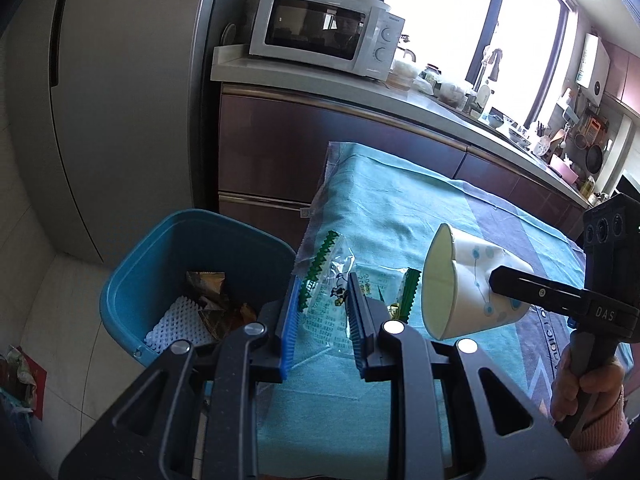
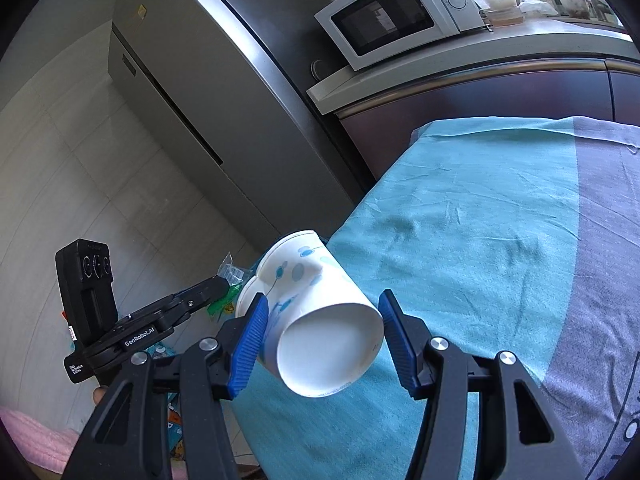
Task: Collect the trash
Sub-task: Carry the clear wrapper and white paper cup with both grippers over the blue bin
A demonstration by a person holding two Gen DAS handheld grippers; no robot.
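Teal cloth (image 1: 400, 208) covers the table beside a blue bin (image 1: 180, 248). Left gripper (image 1: 320, 316) pinches a clear wrapper (image 1: 326, 280) near the bin; right gripper (image 2: 320, 336) clamps a dented paper cup (image 2: 320, 308), held tilted above the cloth.

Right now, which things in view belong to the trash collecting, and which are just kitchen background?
Job:
- paper cup, in right gripper
- clear wrapper, in left gripper
- blue bin, trash inside

Background:
- microwave
- fridge
- teal cloth

One paper cup (image 2: 316, 316), one clear wrapper (image 1: 332, 300), one blue bin (image 1: 160, 264), two claws
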